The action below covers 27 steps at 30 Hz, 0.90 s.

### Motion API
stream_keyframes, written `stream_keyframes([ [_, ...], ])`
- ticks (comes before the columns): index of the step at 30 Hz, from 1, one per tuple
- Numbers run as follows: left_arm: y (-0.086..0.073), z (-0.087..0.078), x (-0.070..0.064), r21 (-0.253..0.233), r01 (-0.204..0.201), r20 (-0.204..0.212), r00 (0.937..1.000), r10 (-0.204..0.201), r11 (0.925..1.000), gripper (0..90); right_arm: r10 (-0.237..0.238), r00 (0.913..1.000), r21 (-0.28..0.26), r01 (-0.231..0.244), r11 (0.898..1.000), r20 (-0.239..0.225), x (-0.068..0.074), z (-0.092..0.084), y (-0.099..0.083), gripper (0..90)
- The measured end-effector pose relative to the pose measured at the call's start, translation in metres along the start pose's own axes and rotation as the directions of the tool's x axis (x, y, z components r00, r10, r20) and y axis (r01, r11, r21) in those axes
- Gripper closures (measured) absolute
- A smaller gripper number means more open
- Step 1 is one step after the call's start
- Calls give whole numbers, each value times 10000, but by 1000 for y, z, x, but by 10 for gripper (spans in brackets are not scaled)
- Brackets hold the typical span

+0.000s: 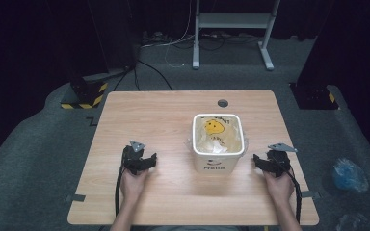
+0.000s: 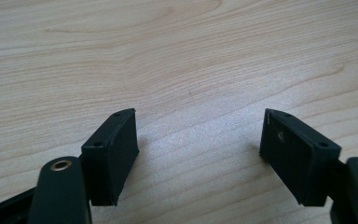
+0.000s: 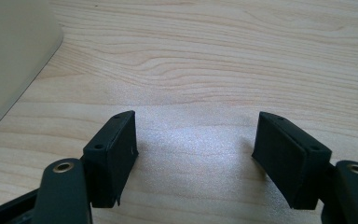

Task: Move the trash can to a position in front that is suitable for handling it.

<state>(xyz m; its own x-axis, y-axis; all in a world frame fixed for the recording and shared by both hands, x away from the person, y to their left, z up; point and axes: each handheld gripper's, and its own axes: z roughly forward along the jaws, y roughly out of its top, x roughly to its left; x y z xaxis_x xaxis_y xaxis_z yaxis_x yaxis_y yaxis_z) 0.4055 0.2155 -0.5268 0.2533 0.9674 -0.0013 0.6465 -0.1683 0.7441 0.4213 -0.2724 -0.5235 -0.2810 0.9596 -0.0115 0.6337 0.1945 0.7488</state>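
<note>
The wooden table point(image 1: 173, 192) carries a white bin point(image 1: 218, 144) mid-right, lined with a smiley-printed bag point(image 1: 215, 132). Left gripper point(image 1: 147, 161) and right gripper point(image 1: 259, 160) rest flanking it, jaws spread and empty (apparently pre-approach); next, both must reach for the liner's edge.

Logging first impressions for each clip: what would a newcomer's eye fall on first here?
The white bin near the middle of the wooden table, lined with a bag bearing a yellow smiley face. Next, the two black grippers resting on the table either side of it, the left gripper and the right gripper, both with fingers wide open and holding nothing.
</note>
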Motion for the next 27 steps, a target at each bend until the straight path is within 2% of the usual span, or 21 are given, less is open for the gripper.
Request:
stream_keyframes([
  [5, 0, 0, 0, 22, 24, 50, 10000, -24, 10000, 257, -6, 10000, 2, 6, 10000, 13, 0, 0, 0, 297],
  [10, 1, 1, -5, 57, 234, -178, 9996, -233, 9997, 236, -28, 10000, 3, 28, 10000, -8, 0, 0, 0, 292],
  [12, 1, 0, -6, -13, 274, -325, 9991, -274, 9996, 292, -31, 10000, 18, 31, 10000, -30, 0, 0, 0, 291],
  [15, 1, 0, -7, -25, 312, -346, 9989, -313, 9995, 290, 27, 10000, 158, -28, 9999, 35, 0, 0, 1, 272],
  [19, 1, 1, -8, -36, 347, -146, 9993, -347, 9994, 266, 100, 9999, 328, -102, 9994, 77, 2, -2, 1, 263],
  [22, 2, 1, -12, -103, 546, 178, 9984, -544, 9985, 250, 87, 10000, 272, -86, 9996, -37, 5, -3, 1, 258],
  [23, 2, 1, -12, -103, 546, 178, 9984, -544, 9985, 247, 87, 10000, 272, -86, 9996, -37, 5, -3, 1, 258],
  [24, 3, 2, -17, -144, 552, 389, 9977, -546, 9984, 245, 110, 9998, 253, -106, 9996, -148, 7, -3, 0, 258],
  [27, 4, 3, -22, -135, 418, 479, 9980, -411, 9990, 239, 109, 9996, 208, -103, 9997, -269, 9, -3, 0, 258],
])
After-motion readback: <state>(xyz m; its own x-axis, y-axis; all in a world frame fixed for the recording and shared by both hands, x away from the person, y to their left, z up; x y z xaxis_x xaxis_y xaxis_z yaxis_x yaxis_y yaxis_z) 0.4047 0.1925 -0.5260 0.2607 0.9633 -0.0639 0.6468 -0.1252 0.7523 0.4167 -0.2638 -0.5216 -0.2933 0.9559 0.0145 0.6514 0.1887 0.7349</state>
